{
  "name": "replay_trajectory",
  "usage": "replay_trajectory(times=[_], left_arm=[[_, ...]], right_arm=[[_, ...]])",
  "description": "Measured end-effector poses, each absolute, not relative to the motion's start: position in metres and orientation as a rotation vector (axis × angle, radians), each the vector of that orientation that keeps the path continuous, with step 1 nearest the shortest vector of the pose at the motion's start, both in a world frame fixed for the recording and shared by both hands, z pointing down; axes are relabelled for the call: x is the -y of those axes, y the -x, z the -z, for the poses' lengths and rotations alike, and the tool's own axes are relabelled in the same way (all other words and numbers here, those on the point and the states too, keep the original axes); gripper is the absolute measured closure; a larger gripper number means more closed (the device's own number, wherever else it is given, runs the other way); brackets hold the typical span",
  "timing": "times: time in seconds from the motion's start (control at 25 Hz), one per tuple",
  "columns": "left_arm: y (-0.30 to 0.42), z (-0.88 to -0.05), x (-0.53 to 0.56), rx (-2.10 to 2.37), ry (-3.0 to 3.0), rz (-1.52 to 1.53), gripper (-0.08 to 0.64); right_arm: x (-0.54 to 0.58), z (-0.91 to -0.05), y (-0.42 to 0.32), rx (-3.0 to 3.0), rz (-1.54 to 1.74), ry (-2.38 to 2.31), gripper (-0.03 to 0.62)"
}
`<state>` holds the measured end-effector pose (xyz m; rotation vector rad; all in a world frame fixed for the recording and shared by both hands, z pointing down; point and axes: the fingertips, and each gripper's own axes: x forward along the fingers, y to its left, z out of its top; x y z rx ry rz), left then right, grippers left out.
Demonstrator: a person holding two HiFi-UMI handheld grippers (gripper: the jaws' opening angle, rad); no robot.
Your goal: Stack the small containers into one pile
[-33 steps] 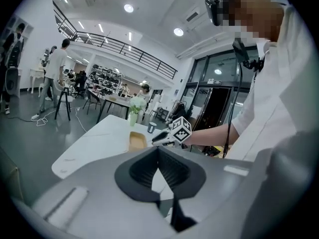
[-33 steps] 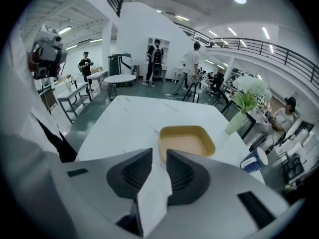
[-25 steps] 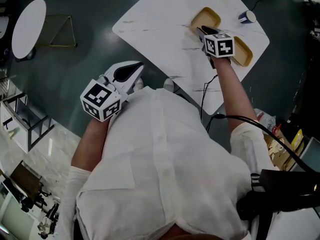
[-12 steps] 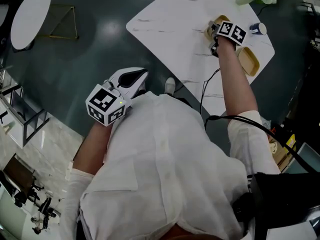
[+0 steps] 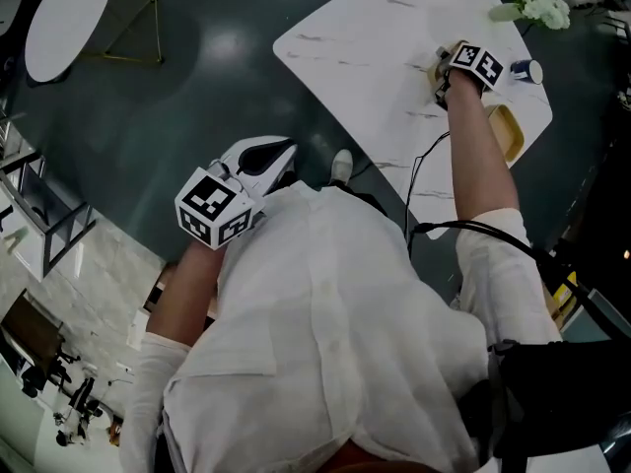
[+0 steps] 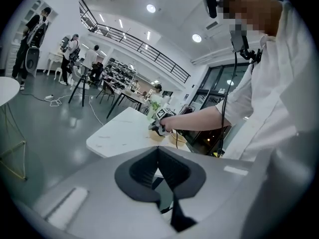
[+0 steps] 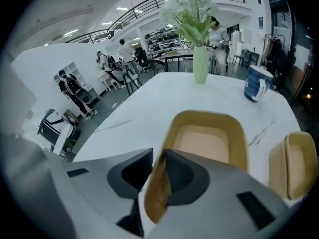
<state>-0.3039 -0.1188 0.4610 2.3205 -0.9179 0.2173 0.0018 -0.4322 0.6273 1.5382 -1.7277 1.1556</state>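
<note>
Two shallow tan containers lie on the white marble table (image 5: pixel 365 47). The far tan container (image 7: pixel 212 138) has its near wall between the jaws of my right gripper (image 7: pixel 158 156), one jaw outside and one inside. The jaws are closing and both pads meet the wall. In the head view my right gripper (image 5: pixel 441 72) covers most of that container. The second tan container (image 7: pixel 294 163) lies to its right, also seen near the table edge (image 5: pixel 506 131). My left gripper (image 5: pixel 281 154) hangs shut and empty beside the person's body, off the table; its shut jaws (image 6: pixel 158 151) point toward the table.
A blue and white mug (image 7: pixel 256 82) stands behind the containers. A vase of pale flowers (image 7: pixel 200 63) stands at the table's far edge. A cable runs from the table down past the person's right arm. People and furniture fill the hall beyond.
My right gripper has reached from between the two containers onto the far one, its jaws now astride that container's near wall. The left gripper has stayed by the body.
</note>
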Motion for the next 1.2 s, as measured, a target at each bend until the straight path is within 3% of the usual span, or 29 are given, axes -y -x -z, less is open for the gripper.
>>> replay_trajectory(times=[0.6, 1.2], left_arm=[[0.284, -0.461, 0.132, 0.745, -2.393, -0.201, 0.554], [0.244, -0.457, 0.125, 0.608, -2.476, -0.255, 0.552]], right_arm=[[0.362, -0.617, -0.015, 1.728, -0.831, -1.344, 0.572], [0.300, -0.568, -0.009, 1.910, -0.529, -1.112, 0.580]])
